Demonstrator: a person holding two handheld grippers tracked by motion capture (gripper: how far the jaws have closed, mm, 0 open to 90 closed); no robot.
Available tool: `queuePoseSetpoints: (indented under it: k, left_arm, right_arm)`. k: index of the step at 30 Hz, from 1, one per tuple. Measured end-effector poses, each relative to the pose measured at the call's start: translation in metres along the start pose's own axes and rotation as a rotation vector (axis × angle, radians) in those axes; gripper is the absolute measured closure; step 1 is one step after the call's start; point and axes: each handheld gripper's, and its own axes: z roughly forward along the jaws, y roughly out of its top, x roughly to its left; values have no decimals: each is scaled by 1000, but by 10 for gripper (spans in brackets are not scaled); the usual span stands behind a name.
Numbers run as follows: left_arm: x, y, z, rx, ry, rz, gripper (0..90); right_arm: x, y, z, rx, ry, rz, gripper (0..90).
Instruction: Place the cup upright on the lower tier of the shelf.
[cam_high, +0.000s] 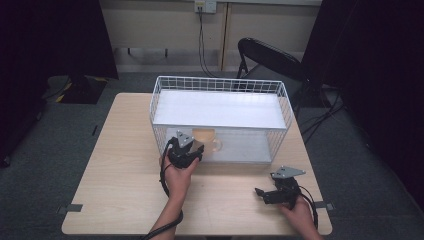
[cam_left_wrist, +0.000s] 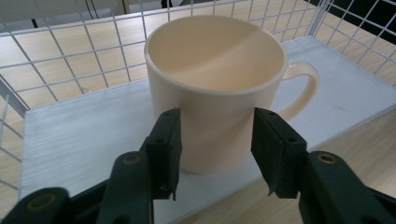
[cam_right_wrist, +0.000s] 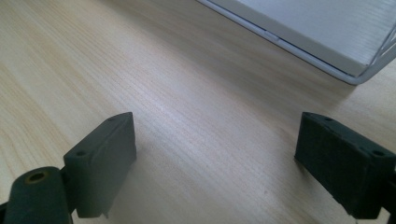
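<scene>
1. The left gripper (cam_high: 192, 150) sat at the open front of the white wire basket (cam_high: 220, 85), reaching onto its lower shelf (cam_left_wrist: 70, 135).
2. The cream mug (cam_left_wrist: 219, 88) stood upright on that lower shelf near its front edge, its mouth up, with nothing seen inside, and its handle out to the right in the left gripper view.
3. The jaws flanked the mug's lower body, one on each side; the pads looked to be at the wall, but whether they truly pressed it could not be told.
4. The right gripper (cam_high: 265, 192) lay low over the wooden table (cam_high: 125, 165), well apart from the mug, near the basket's front right corner.
5. Its jaws stood spread wide over bare wood, nothing between them.
</scene>
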Motion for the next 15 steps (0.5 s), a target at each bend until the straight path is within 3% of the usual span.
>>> queuePoseSetpoints:
  k: [15]
  left_arm:
    - [5,-2,-8,-7,-78,26,308]
  right_arm:
    - [0,0,0,0,0,0,118]
